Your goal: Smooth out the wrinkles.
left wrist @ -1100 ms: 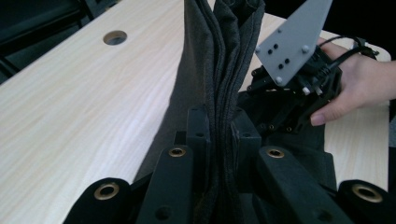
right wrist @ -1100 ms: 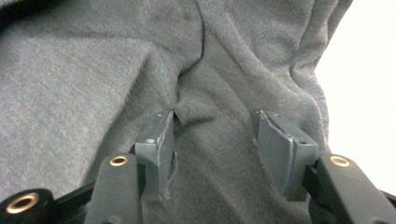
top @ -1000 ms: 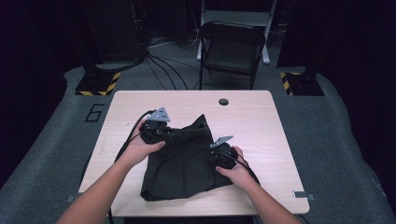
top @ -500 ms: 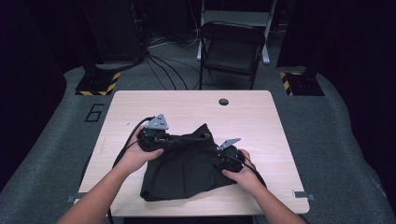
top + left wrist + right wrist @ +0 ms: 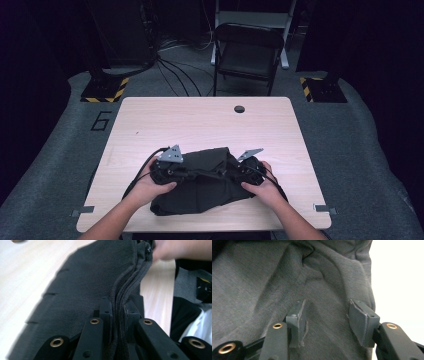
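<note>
Now the left gripper (image 5: 186, 173) has come down and toward the person since a second ago, drawing the far edge of the dark garment (image 5: 207, 182) over the rest, so a fold is under way. Its jaws are pinched nearly shut on several stacked cloth layers (image 5: 119, 315). The right gripper (image 5: 235, 171) has just been closing a little; its 2 pads (image 5: 298, 322) stand half open over the fabric, pressing on nothing. Count: 1 garment, lying under both tools on the table (image 5: 200, 125), 2 grippers, 1 chair (image 5: 248, 52) beyond them.
</note>
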Demonstrator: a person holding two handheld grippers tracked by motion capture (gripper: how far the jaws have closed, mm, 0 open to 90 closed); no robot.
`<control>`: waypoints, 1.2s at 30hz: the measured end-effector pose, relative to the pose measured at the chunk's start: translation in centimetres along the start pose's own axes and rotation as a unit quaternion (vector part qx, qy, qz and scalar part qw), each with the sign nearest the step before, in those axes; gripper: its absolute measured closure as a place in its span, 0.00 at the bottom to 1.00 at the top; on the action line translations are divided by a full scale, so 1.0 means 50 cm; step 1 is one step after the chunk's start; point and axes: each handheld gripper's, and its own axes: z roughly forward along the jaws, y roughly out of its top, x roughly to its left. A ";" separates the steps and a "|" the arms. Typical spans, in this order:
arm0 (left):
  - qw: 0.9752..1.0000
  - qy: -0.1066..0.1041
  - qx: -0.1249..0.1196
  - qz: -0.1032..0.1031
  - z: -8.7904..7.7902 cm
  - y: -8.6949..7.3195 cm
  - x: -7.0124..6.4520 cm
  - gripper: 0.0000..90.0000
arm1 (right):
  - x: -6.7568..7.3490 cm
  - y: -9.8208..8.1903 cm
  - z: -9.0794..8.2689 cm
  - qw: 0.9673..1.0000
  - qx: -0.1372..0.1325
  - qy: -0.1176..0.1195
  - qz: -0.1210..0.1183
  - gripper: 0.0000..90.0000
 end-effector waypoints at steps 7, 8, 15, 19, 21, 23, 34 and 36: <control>1.000 -0.009 0.028 -0.002 0.049 -0.043 -0.023 0.90 | -0.001 -0.007 -0.004 1.000 0.014 0.002 -0.004 0.54; 0.999 -0.009 0.032 -0.007 0.058 -0.052 -0.025 0.89 | 0.000 -0.013 0.004 1.000 0.014 0.001 -0.001 0.54; 0.998 -0.016 0.052 -0.023 0.091 -0.081 -0.034 0.88 | 0.007 -0.024 0.008 1.000 -0.001 -0.010 -0.002 0.54; 0.998 -0.023 0.050 -0.029 0.094 -0.082 -0.039 0.80 | 0.008 -0.025 0.008 1.000 -0.002 -0.013 -0.001 0.53; 0.998 -0.036 0.039 -0.035 0.080 -0.079 -0.042 0.76 | 0.011 -0.026 0.009 1.000 -0.006 -0.017 0.004 0.53; 0.998 -0.049 0.021 -0.043 0.062 -0.076 -0.043 0.67 | 0.010 -0.026 0.008 1.000 -0.003 -0.016 0.002 0.53; 0.996 0.057 -0.020 -0.073 -0.043 -0.094 0.019 0.54 | 0.015 0.008 -0.072 0.999 -0.043 0.002 -0.007 0.53; 0.994 0.062 -0.017 -0.084 -0.039 -0.105 0.028 0.52 | 0.024 0.023 -0.086 0.998 -0.057 0.005 -0.018 0.52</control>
